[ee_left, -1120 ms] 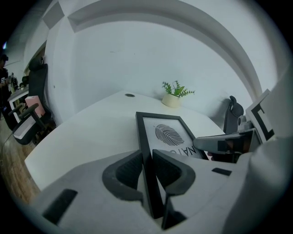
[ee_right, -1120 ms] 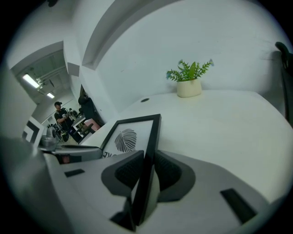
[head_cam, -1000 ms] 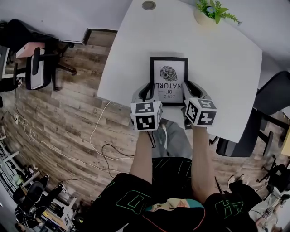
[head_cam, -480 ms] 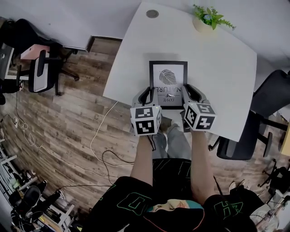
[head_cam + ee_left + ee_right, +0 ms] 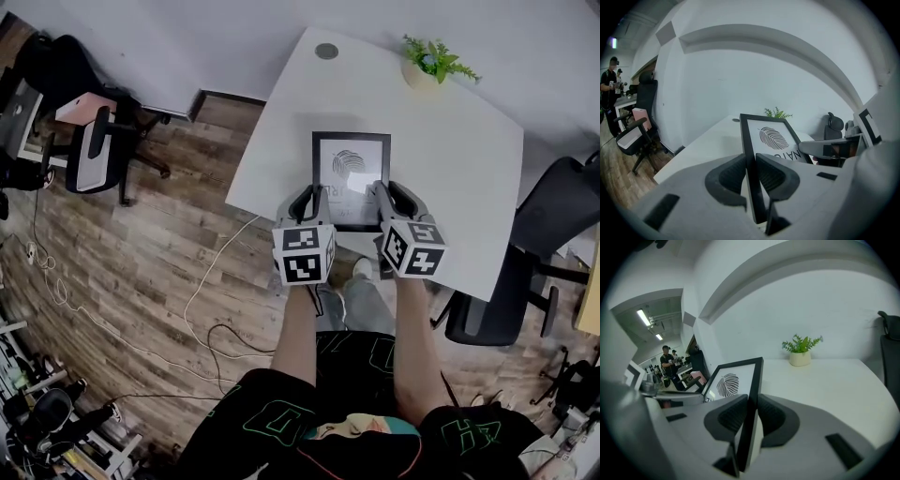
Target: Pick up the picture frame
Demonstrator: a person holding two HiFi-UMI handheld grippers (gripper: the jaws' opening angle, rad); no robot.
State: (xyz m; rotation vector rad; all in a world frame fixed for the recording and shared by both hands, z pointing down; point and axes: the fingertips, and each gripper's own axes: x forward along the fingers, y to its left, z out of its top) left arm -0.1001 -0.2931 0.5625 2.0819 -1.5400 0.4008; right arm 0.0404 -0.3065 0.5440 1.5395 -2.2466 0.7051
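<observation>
Your two grippers pinch the picture frame [image 5: 350,169] by its side rails, over the white table [image 5: 450,141].

Your left gripper [image 5: 311,199] has its jaws partway closed and pressed on the frame's left rail; in the left gripper view the black rail stands edge-on between the two dark pads [image 5: 774,174], gripped near the end closest to you. Your right gripper [image 5: 386,197] grips the right rail the same way, its pads [image 5: 732,414] tight on either side of the thin black edge. The frame is narrow and black around a white print with a dark leaf drawing at the far end and dark lettering below it, partly covered by the grippers. It slopes with its near end raised, and whether the far edge touches the table cannot be told. A small potted plant [image 5: 431,64] stands well beyond it, near the far edge.
</observation>
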